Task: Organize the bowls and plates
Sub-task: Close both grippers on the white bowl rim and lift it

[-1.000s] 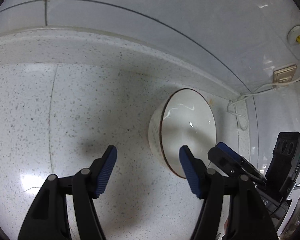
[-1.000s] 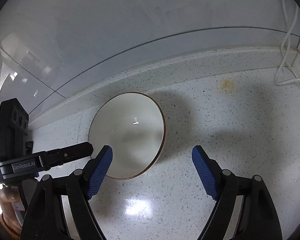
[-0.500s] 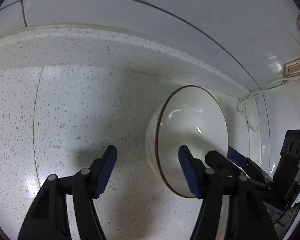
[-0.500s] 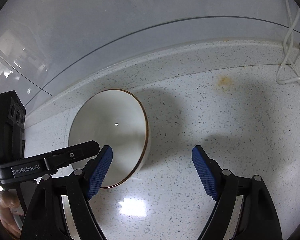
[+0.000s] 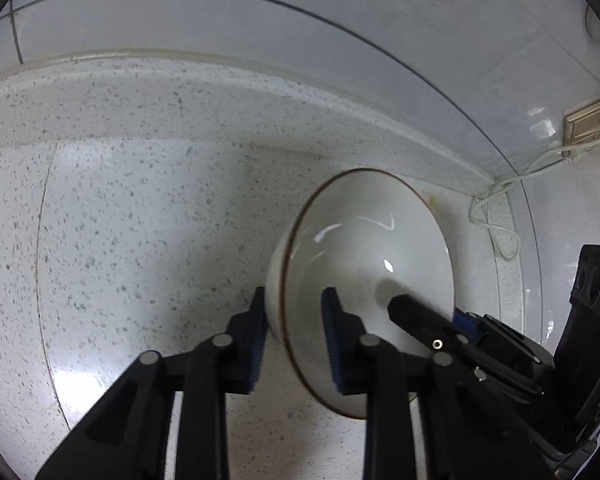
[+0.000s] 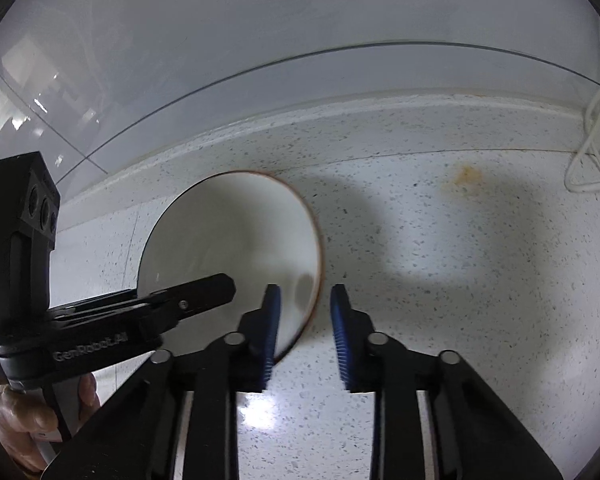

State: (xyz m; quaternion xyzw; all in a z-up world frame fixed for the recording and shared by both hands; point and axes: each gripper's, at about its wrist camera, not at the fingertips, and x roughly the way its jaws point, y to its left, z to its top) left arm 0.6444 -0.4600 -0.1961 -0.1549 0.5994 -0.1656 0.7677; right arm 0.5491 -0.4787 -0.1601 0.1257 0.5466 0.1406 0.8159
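A white bowl (image 5: 372, 248) with a thin brown rim stands upright on the speckled counter, near the back wall. My left gripper (image 5: 294, 294) straddles its left rim. One pad is against the outer wall, the other inside, and the jaws are closing on the rim. In the right wrist view the same bowl (image 6: 228, 232) shows with my right gripper (image 6: 306, 290) over its right rim. One pad is inside, one outside, and these jaws are closing too. The rim runs slantwise between the pads. Each view shows the other gripper's black finger reaching into the bowl.
The speckled counter (image 5: 140, 220) meets a glossy tiled wall just behind the bowl. A white cable (image 5: 496, 216) lies in the right corner below a wall socket (image 5: 586, 122). A yellowish stain (image 6: 466, 174) marks the counter. A hand (image 6: 24, 416) holds the left gripper's handle.
Both pairs of jaws stood wide and have drawn in over opposite sides of the bowl's rim. The left gripper came down and closer to the bowl.
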